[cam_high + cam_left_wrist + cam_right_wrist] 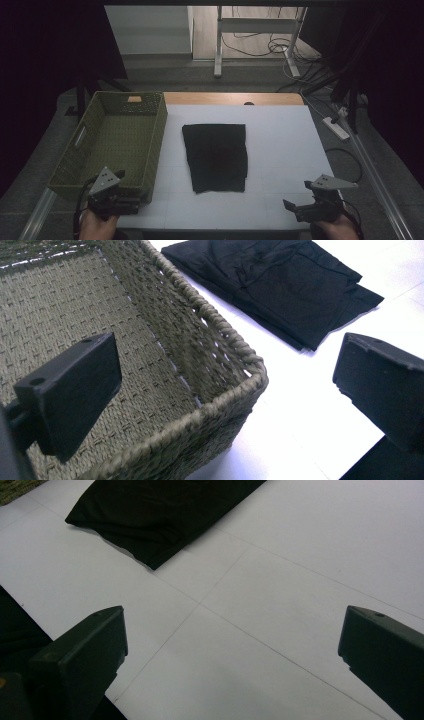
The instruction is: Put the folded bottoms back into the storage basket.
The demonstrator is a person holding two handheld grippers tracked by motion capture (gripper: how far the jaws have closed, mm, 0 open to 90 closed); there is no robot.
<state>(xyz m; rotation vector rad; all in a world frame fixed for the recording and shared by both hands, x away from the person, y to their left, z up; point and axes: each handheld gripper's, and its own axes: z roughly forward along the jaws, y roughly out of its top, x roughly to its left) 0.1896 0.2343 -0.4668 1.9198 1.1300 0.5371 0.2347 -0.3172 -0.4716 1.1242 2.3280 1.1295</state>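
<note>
In the high view, a white-topped table (280,150) fills the middle of the frame. A folded black cloth (216,156) lies flat at its centre. A green woven rectangular basket (150,150) stands at the left, its right wall near the cloth but apart from it. At the lower left, the left gripper (116,196) hangs over the basket's near corner, held by a hand (95,227) at the bottom edge. At the lower right, the right gripper (300,206) hovers over bare table near the front edge, well apart from the cloth, its jaws spread.

In the left gripper view, the two black jaws stand wide apart and hold nothing. The basket's braided rim (235,347) runs from the top centre down to a corner at mid-frame; the left jaw sits over the basket's woven floor, the right jaw over the table. The cloth (280,285) lies at the upper right.

In the right gripper view, the jaws are spread wide over white table (280,580), empty. One end of the cloth (155,515) reaches in at the upper left.
</note>
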